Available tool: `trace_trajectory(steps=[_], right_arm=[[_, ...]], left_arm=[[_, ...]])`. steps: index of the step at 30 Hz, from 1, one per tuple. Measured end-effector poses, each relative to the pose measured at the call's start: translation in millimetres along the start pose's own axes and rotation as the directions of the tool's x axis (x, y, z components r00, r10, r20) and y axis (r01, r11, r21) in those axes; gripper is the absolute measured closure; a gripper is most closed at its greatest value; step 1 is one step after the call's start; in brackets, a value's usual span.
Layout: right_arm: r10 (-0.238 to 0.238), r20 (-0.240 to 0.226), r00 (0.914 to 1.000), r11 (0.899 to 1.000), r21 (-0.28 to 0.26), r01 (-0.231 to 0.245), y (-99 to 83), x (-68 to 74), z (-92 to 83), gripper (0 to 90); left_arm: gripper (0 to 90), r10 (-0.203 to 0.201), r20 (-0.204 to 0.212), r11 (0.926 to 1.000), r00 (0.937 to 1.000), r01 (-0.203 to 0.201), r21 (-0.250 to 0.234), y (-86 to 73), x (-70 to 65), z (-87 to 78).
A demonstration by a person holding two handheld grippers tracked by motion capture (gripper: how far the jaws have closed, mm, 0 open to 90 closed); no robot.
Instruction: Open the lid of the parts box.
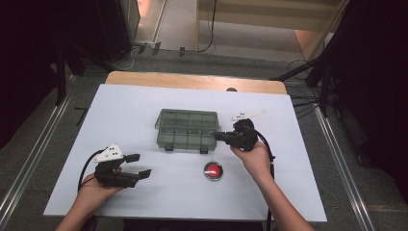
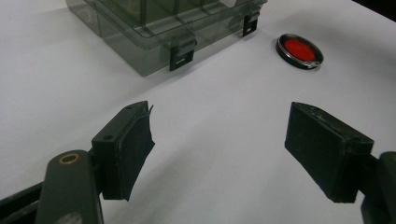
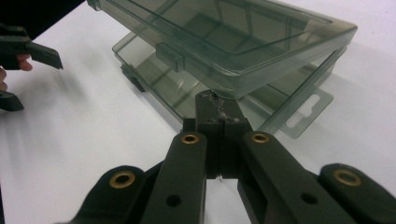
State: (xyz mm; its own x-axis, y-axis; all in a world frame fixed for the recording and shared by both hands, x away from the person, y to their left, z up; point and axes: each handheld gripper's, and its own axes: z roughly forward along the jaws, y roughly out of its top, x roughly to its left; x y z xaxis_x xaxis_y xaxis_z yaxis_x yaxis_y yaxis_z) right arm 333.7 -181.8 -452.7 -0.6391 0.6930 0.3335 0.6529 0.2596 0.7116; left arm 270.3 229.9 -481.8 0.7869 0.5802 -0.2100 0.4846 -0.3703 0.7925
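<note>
Currently, entries as observed:
Box: a smoke-tinted clear compartment box (image 1: 186,129) lies mid-table on the white table (image 1: 120,106), its lid (image 3: 243,42) raised slightly at the right end.
Right gripper (image 1: 222,136): jaws fully closed, tips wedged at the lid edge; nothing is pinched.
Left gripper (image 1: 139,166): jaws spread wide, empty, held near-left, well apart from the box.
Red-topped round tin (image 1: 213,171): near the box's front, untouched.
Step judged: lid being pried up.
Advice: the base should be steadied by the left gripper; lifting should be slow, so the box is not dragged.
</note>
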Motion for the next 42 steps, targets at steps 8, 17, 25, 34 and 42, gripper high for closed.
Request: trace_trajectory(steps=[8, 17, 25, 34, 42], right_arm=[[0.006, -0.005, 1.0, 1.0, -0.002, -0.006, 8.3, -0.8, -2.9, 90.0], [0.002, -0.009, 1.0, 1.0, -0.007, -0.002, 18.0, -3.2, -3.7, 90.0], [0.003, -0.006, 1.0, 1.0, -0.02, -0.003, 20.0, -6.3, -1.8, 90.0], [0.003, -0.006, 1.0, 1.0, -0.013, -0.003, 21.3, -7.3, 0.7, 90.0], [0.001, -0.005, 1.0, 1.0, -0.016, -0.001, 22.4, -7.2, 1.1, 90.0]], left_arm=[[23.0, -0.008, -0.002, 1.0, 1.0, 0.008, 0.001, 0.5, 0.9, -0.2], [23.1, -0.009, -0.005, 1.0, 0.9999, 0.009, 0.002, 1.0, 2.0, 0.3], [23.1, -0.021, -0.007, 0.9998, 0.9998, 0.021, 0.005, 2.5, 3.8, 2.6], [23.1, -0.021, -0.014, 0.9997, 0.9997, 0.021, 0.016, 10.4, 5.1, 4.8], [23.1, -0.028, -0.023, 0.9995, 0.9994, 0.028, 0.017, 22.2, 11.3, 4.3]])
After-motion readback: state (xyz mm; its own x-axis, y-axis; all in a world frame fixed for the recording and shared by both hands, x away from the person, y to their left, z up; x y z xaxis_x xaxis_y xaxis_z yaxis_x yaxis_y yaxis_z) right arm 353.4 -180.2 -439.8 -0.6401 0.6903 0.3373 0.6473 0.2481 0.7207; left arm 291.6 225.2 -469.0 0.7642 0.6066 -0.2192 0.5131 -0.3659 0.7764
